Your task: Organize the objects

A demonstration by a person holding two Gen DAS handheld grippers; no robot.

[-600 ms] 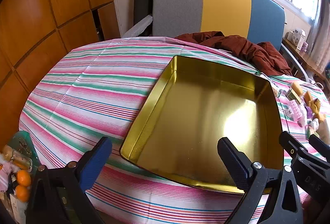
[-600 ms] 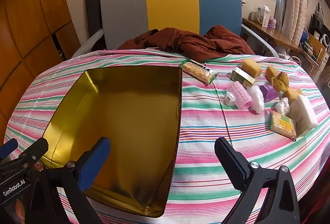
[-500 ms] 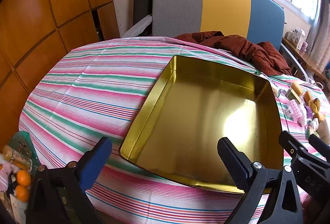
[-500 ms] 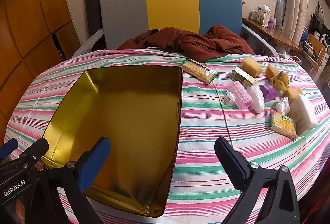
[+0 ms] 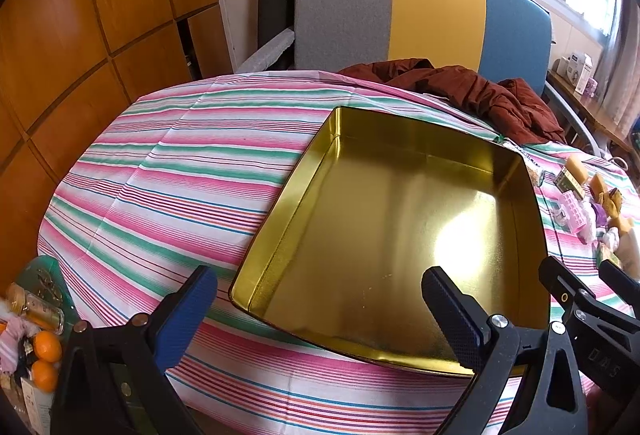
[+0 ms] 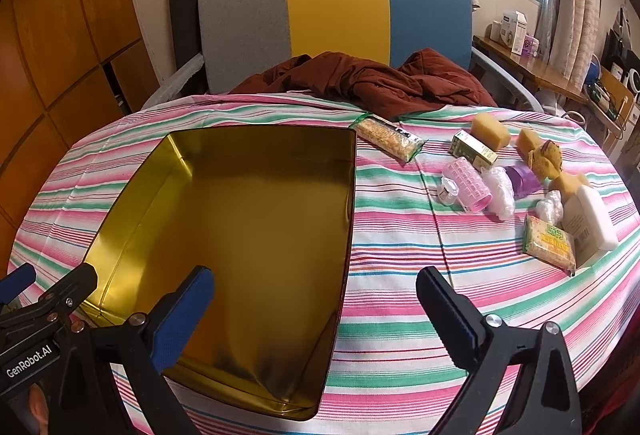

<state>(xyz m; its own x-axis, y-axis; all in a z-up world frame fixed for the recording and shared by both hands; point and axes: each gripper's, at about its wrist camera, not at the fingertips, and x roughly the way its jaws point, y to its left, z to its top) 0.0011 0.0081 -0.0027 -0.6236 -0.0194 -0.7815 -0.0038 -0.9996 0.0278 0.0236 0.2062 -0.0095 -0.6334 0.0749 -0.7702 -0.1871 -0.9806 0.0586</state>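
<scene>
- One gold tin tray [image 6: 256, 203], rectangular and shallow, lies empty on the left half of the round table; its inside reflects window light in the left wrist view [image 5: 400, 235].
- One cluster of small items lies on the cloth to the right of the tray, apart from it:
  - one long snack bar in a clear wrapper [image 6: 388, 138], nearest the tray's far right corner;
  - one green-and-white carton [image 6: 474, 150];
  - one pink hair roller [image 6: 468, 185] with one small clear bottle [image 6: 449, 193] touching its left end;
  - two bubble-wrap bundles, one larger [image 6: 500, 191] and one smaller [image 6: 550, 206];
  - one purple piece [image 6: 524, 181];
  - several yellow sponge pieces, the clearest [image 6: 490, 134] at the far edge; the rest overlap and their count cannot be told;
  - one yellow packet with green print [image 6: 550, 243];
  - one white bar-shaped pack [image 6: 592, 225], touching that packet.
- One left gripper [image 5: 320, 309], jaws spread wide and empty, hangs above the tray's near left corner.
- One right gripper [image 6: 316, 309], jaws likewise wide and empty, hangs above the tray's near right edge.
- One striped tablecloth [image 6: 400, 275] in pink, green and white covers the table.
- One dark red garment [image 6: 380, 79] lies heaped at the far edge.
- One chair [image 6: 336, 11] with three back panels, grey, yellow and blue, stands behind the table.
- Two oranges [image 5: 46, 359] lie low at the left, beside the table.
</scene>
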